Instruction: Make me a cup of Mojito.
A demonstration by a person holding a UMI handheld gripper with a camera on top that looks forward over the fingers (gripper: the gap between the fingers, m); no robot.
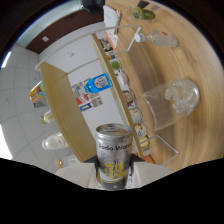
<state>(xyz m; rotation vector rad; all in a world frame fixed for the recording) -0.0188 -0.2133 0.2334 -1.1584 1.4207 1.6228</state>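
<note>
A silver soda water can [114, 154] with yellow print stands between my gripper's [114, 169] two fingers, and both fingers [91, 166] press on its sides, so the gripper is shut on it. The can is held off the wooden table [200, 65], and the whole view is rolled sideways. Beyond the can and to its right a clear glass [167, 109] holds ice cubes [182, 97]. The can's top is closed towards me; its lower part is hidden between the fingers.
Farther along the table lie a clear plastic bottle [161, 38] and green limes [142, 13]. Small packets and cards line the table edge [125, 95]. Left of it are a white panel with stickers [95, 85] and a tiled floor.
</note>
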